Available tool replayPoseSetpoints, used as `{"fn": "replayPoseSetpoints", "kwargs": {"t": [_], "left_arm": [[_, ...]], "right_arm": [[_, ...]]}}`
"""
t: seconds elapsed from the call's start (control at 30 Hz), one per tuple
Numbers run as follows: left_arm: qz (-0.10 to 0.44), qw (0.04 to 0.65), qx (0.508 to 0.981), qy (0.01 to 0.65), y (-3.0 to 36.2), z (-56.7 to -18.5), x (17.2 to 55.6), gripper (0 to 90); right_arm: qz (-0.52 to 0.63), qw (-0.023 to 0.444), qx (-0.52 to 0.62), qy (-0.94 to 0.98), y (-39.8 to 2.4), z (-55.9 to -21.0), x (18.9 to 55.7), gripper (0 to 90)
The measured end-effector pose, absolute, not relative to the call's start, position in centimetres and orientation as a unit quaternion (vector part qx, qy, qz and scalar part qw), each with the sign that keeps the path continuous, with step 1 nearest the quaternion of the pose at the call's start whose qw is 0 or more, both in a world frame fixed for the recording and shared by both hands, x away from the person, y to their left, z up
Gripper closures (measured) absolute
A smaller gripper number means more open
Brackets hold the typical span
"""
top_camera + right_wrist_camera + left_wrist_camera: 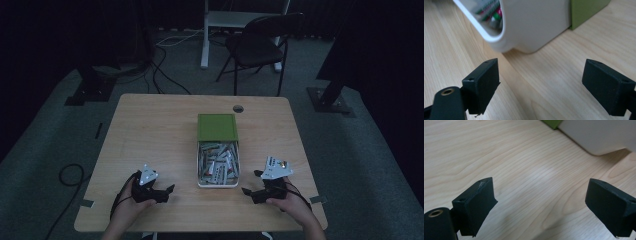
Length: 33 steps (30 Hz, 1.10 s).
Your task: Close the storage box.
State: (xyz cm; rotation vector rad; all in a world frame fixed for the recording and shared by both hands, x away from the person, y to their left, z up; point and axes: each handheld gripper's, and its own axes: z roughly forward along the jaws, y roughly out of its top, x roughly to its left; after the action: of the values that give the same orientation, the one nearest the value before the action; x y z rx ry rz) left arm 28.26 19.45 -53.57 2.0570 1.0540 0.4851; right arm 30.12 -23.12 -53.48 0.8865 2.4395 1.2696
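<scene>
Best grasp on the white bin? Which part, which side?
Probably the white bin by its near short wall, coming from the person's side. That rolled rim is bare there, while the green lid sits at the far end and packets fill the inside. The right gripper, open, already faces its near corner; one of the fingers would go inside the rim, one outside.

A dim lab or recording studio: black curtains along the top of the frame, stand bases (89, 91) at both sides, cables (161, 70) across grey carpet, a folding chair (260, 45) behind the table (150, 135).
</scene>
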Motion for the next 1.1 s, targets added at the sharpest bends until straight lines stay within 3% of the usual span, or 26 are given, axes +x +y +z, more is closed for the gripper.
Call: {"fn": "replayPoseSetpoints", "kwargs": {"t": [0.3,0.53,0.67,1.1], "left_arm": [[0.179,0.396,0.815,0.382,17.2,-53.4,28.6,9.6],[0.173,0.421,0.814,0.362,15.3,-52.4,28.8,9.6],[0.18,0.432,0.811,0.352,14.6,-51.9,29.1,9.6],[0.181,0.461,0.805,0.325,13.1,-51.5,30.1,9.6]], "right_arm": [[0.473,0.135,0.31,0.813,-23.3,-52.4,30.2,13.0],[0.526,0.105,0.302,0.788,-23.0,-50.9,29.9,13.0],[0.539,0.11,0.303,0.778,-22.8,-50.4,30.1,13.1],[0.541,0.116,0.301,0.777,-22.1,-51.1,31.2,13.4]]}}
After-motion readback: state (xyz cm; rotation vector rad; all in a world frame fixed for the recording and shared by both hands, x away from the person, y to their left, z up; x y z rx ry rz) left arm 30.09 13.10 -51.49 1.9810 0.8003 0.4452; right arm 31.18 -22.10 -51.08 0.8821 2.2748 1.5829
